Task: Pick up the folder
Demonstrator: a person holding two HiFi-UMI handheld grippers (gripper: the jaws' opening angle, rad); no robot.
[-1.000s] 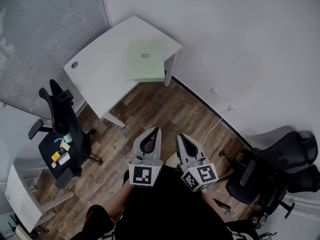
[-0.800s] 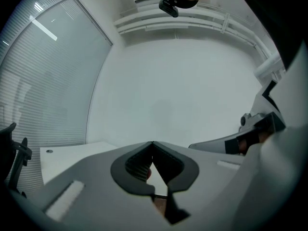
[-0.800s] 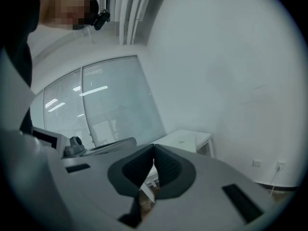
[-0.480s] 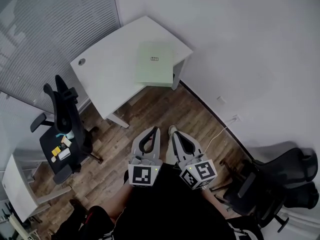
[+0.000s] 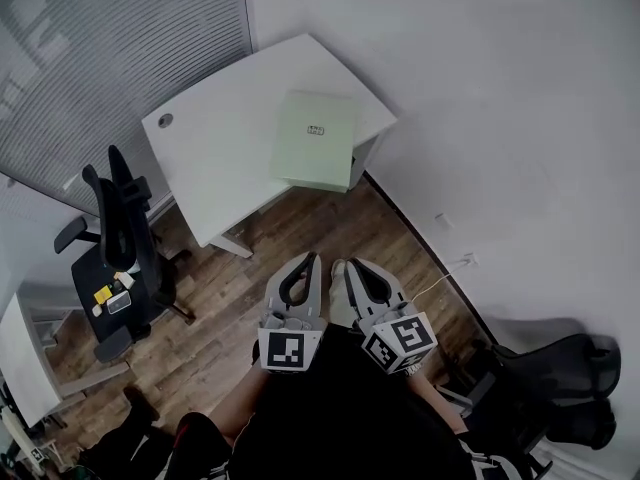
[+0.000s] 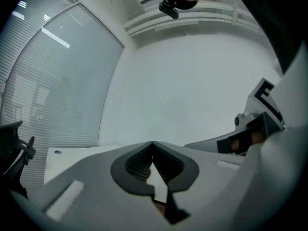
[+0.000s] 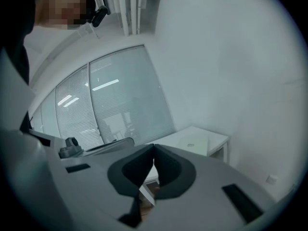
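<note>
From the head view I look steeply down on a pale green square folder lying flat on a white rectangular table that is pushed into the corner of the room. The folder sits toward the table's right end, with one edge reaching the table edge nearest me, and it carries a small dark label at its middle. My two grippers are well apart from it, held side by side low over the brown wood-plank floor, both pointing toward the table. The left gripper has its jaws pressed together tip to tip with nothing between them; its own view confirms this. The right gripper is likewise closed and empty, and in its view the folder shows far beyond the joined tips, on the table. A black office chair stands to the left of the table. Grey window blinds run behind the table on the left, and a plain white wall fills the right.
</note>
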